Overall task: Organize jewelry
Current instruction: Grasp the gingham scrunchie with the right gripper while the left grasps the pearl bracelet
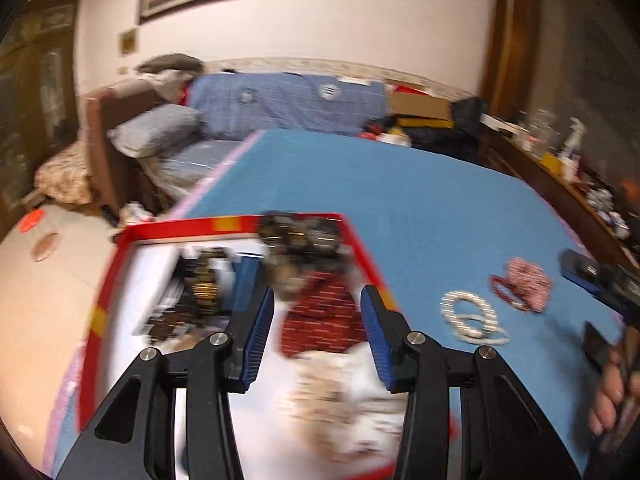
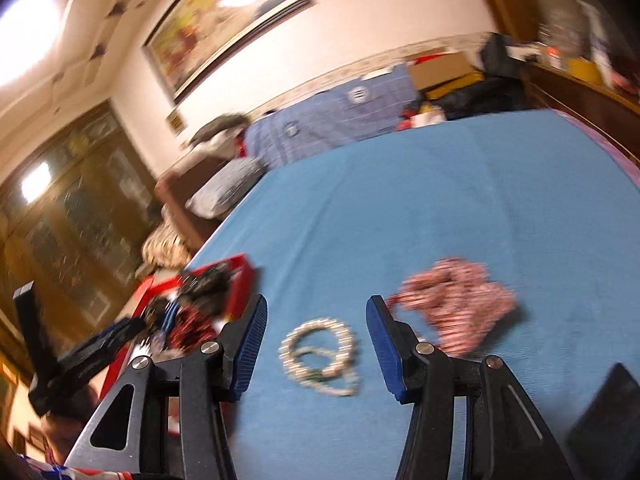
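Right wrist view: right gripper [image 2: 316,342] fingers spread, empty, above the pearl bracelets [image 2: 320,354] on the blue bed cover [image 2: 440,208]. Advise straddling the coil squarely before closing, then carrying it to the red box [image 2: 240,280].

Both wrist cams low, shared blue bedspread [image 1: 420,200].

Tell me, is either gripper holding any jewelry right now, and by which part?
Neither. The left gripper hangs open over the red box; the right gripper is open above the pearl necklace, not touching it.
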`<state>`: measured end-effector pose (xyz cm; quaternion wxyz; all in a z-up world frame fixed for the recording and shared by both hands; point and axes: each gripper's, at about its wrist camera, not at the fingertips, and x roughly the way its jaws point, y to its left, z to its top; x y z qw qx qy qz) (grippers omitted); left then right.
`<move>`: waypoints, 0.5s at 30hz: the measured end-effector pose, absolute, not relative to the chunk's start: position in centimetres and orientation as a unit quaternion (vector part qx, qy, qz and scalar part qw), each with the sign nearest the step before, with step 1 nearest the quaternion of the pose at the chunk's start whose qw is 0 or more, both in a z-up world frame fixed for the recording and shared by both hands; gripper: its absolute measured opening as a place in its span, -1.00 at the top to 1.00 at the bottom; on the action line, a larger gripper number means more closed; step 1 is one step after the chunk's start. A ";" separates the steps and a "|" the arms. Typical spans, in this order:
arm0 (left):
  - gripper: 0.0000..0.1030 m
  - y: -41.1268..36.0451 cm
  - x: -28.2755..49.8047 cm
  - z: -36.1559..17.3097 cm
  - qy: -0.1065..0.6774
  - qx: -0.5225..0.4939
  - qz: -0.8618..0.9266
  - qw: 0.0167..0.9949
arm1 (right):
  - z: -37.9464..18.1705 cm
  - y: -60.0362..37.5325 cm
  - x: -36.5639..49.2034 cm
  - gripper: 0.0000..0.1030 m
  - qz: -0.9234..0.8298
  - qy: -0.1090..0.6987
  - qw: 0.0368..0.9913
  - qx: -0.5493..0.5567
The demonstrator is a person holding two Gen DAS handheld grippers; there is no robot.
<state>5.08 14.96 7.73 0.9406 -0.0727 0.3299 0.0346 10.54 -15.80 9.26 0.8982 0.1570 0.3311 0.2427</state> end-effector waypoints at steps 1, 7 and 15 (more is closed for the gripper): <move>0.15 14.0 5.4 7.8 0.338 -0.080 0.012 0.938 | 9.3 -17.1 10.7 -0.09 0.236 0.330 0.898 0.171; 0.16 7.8 9.5 6.8 0.404 -0.076 -0.067 0.909 | 9.4 -21.9 11.1 -0.09 0.207 0.327 0.892 0.234; 0.32 3.6 16.9 1.8 0.500 -0.048 -0.022 0.865 | 10.1 -22.7 10.8 -0.09 0.210 0.320 0.887 0.259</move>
